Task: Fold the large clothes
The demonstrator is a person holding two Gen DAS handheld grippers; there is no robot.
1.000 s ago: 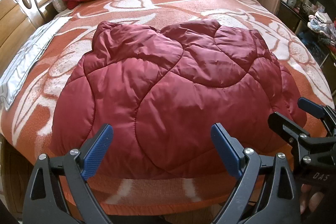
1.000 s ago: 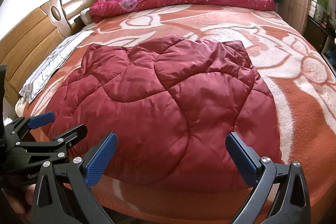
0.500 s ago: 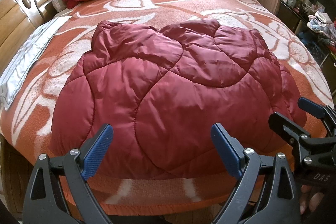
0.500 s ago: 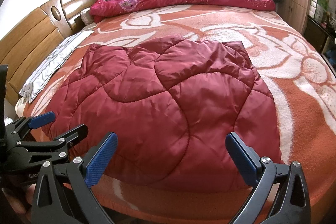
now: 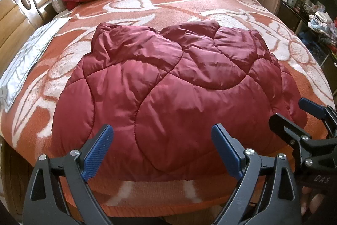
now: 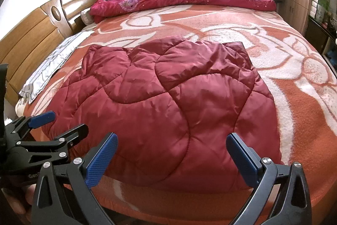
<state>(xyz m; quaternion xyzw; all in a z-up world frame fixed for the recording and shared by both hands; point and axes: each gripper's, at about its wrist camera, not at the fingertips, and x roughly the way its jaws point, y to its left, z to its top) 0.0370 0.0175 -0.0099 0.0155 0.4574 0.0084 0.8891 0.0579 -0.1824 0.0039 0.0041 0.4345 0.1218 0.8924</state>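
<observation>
Quilted red jacket lies flat on bed, near hem at 12 o'clock of both my grippers, left gripper and right gripper, jaws wide, empty, equally near.

The right gripper, seen beside the left one, carries "DAS" in pale letters on its black body. The left gripper, seen from the right one, shows "Gen", cut off.
</observation>
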